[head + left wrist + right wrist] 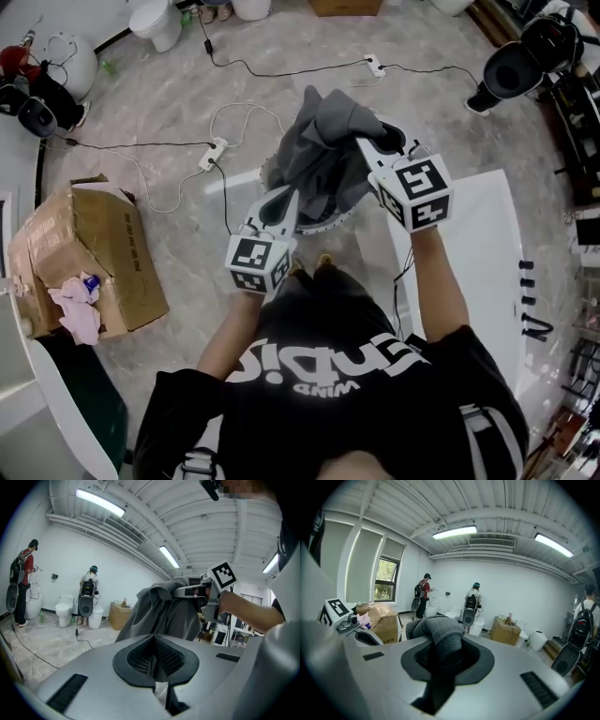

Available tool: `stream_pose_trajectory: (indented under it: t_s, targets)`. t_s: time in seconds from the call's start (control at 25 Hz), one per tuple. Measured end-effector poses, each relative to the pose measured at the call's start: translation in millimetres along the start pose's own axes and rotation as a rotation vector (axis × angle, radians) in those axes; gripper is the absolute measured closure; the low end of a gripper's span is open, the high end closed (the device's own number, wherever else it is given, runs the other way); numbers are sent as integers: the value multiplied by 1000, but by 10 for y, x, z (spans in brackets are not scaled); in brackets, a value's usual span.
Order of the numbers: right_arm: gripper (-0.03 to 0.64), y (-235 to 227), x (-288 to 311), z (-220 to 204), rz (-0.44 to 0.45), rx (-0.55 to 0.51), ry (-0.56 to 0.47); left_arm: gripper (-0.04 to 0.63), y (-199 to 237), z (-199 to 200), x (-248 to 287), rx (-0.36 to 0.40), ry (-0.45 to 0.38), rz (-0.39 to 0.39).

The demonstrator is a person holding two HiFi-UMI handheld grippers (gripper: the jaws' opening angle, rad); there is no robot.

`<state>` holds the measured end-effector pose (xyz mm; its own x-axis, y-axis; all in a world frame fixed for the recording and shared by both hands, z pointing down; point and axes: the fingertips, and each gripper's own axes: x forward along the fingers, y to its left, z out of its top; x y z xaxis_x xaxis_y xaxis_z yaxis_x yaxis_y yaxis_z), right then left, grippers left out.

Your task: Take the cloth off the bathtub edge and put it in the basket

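Grey cloth (323, 155) hangs clamped in the right gripper (373, 142) over the white basket (330, 222) (clear of the bathtub edge (487, 234)). The left gripper (284, 197), jaws together and empty, sits beside it. The carry looks nearly done; the next move is to lower the cloth and release it.

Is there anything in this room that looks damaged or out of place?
The cardboard box at the left looks dented, with its flaps bent open, and a pink cloth hangs untidily over its edge. A corded white power strip lies loose on the open floor.
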<state>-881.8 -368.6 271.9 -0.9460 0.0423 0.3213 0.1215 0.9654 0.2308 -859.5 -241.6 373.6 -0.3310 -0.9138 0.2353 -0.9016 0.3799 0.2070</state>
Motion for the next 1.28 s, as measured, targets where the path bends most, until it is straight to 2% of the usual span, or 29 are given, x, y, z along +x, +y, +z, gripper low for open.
stream_pose_trajectory:
  t_s: [0.44, 0.72, 1.04, 1.28]
  targets:
    - [557, -7, 444, -477, 63, 39, 46, 584, 217, -167, 317, -18, 30, 39]
    - [557, 56, 819, -1022, 102, 88, 100, 584, 536, -336, 556, -60, 48, 77]
    - [557, 402, 1218, -2093, 137, 119, 197, 584, 964, -1113, 791, -113, 110, 143]
    - [557, 689, 1609, -3076, 147, 165, 256, 584, 1323, -1798, 1111, -146, 109, 169]
